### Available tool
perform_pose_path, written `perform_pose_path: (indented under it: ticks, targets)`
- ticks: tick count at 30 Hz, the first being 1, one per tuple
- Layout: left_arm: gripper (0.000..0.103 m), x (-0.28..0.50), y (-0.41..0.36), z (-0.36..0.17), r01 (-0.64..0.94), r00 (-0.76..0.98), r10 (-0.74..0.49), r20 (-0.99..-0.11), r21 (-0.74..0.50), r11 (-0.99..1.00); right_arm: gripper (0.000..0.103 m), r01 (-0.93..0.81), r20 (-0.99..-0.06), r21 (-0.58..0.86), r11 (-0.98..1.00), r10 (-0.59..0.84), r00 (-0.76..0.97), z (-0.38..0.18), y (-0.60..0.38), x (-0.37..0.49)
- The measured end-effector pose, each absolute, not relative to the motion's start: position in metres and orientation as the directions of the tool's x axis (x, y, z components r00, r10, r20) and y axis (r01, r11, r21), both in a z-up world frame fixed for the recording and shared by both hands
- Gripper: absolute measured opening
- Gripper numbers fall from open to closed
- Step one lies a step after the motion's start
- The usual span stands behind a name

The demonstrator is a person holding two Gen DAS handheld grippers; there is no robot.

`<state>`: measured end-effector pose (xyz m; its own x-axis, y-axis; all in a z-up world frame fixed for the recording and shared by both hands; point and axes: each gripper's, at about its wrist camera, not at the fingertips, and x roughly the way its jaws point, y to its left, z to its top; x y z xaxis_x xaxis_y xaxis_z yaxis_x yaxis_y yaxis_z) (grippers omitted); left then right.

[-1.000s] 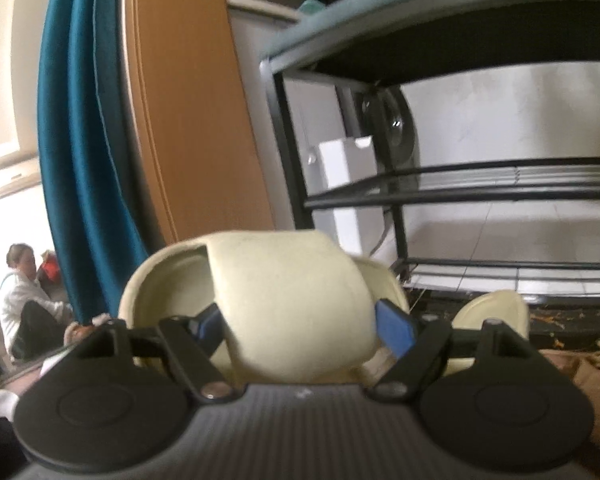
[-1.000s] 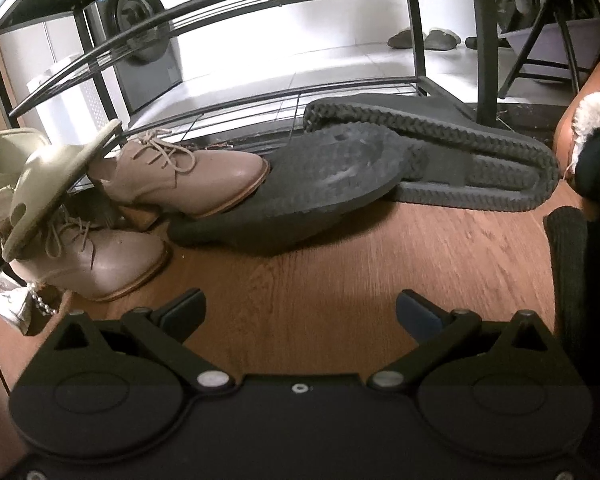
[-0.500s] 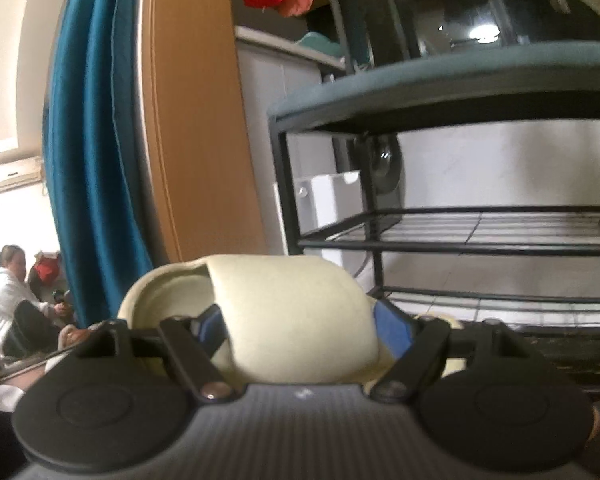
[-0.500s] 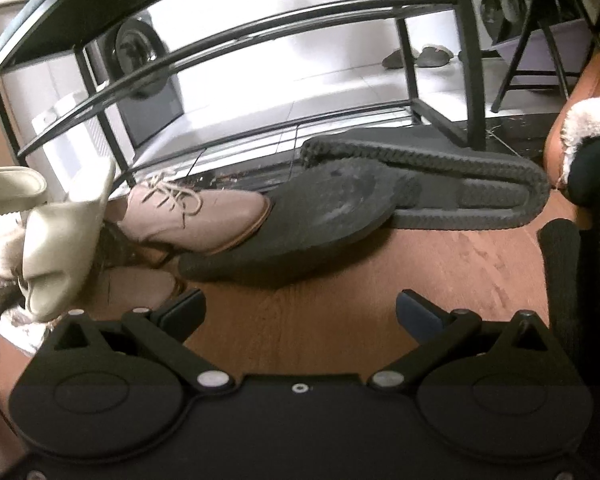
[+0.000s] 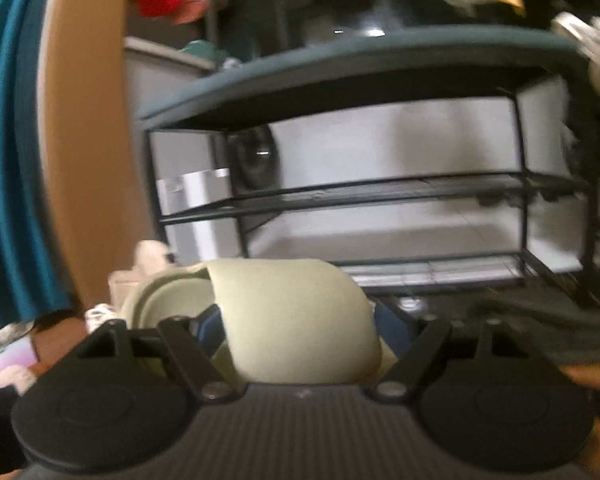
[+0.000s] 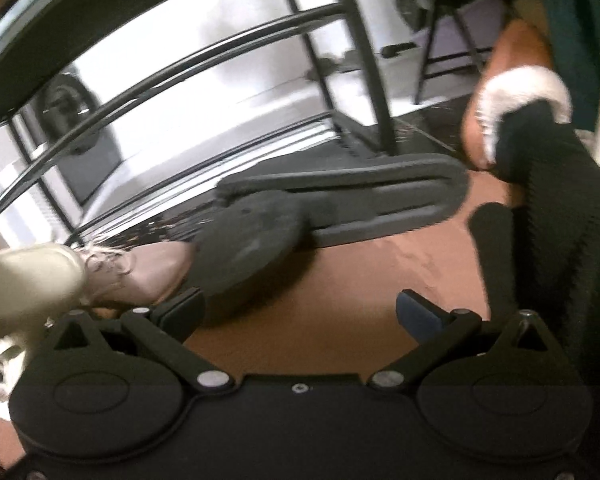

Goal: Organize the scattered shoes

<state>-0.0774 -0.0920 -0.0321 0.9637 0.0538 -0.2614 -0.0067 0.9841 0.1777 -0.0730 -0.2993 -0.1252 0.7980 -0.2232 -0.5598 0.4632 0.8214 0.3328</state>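
My left gripper [image 5: 300, 328] is shut on a cream slide sandal [image 5: 292, 320], gripping its wide strap and holding it up in front of the black shoe rack [image 5: 380, 196]. The same sandal shows at the left edge of the right wrist view [image 6: 24, 280]. My right gripper [image 6: 300, 312] is open and empty above the brown wooden floor [image 6: 340, 280]. Ahead of it lie two black slides [image 6: 340, 196] upside down, one overlapping the other, and a tan lace-up shoe [image 6: 148, 276] to their left.
The rack has a dark cushioned top [image 5: 360, 64] and two wire shelves [image 5: 420, 272]. A wooden panel [image 5: 84, 120] and teal curtain [image 5: 4, 160] stand left of it. A brown fur-lined boot [image 6: 516, 92] and a black fuzzy shoe [image 6: 548, 216] lie at right.
My left gripper with the cream sandal has swung right, bringing the whole rack into view. My right gripper has tilted and moved closer to the black slides. Both views are blurred by motion.
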Motion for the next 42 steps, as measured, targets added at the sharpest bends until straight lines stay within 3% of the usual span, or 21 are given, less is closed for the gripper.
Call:
perform_pose_path:
  ticks: [6,16,22,25,30,38,42]
  targets:
    - [0.077,-0.065,-0.086,-0.073,0.025,0.91,0.045,-0.412,0.164,0.986,0.103,0.502,-0.584,0.323,0.802,-0.249,0.773,-0.131,-0.307,-0.073]
    - [0.083,-0.078,-0.086,-0.11,-0.011,0.888,0.1,-0.448,0.198,0.98,0.103,0.474,-0.594,0.294,0.83,-0.23,0.771,-0.133,-0.297,-0.068]
    - [0.088,-0.071,-0.073,-0.112,-0.026,0.847,0.11,-0.52,0.167,0.986,0.103,0.468,-0.599,0.293,0.834,-0.221,0.769,-0.134,-0.297,-0.068]
    - [0.101,-0.064,-0.065,-0.114,-0.025,0.831,0.106,-0.546,0.153,0.988,0.103,0.454,-0.598,0.292,0.842,-0.209,0.773,-0.133,-0.295,-0.068]
    - [0.102,-0.064,-0.053,-0.115,-0.022,0.787,0.095,-0.609,0.127,0.992,0.103,0.42,-0.591,0.297,0.858,-0.18,0.786,-0.131,-0.291,-0.067]
    - [0.102,-0.096,-0.04,-0.092,0.056,0.831,0.034,-0.555,0.145,0.988,0.103,0.345,-0.572,0.32,0.882,-0.111,0.813,-0.122,-0.273,-0.066]
    - [0.102,-0.109,-0.004,-0.066,0.012,0.848,0.047,-0.528,0.107,0.994,0.103,0.301,-0.582,0.327,0.896,-0.06,0.811,-0.117,-0.255,-0.063]
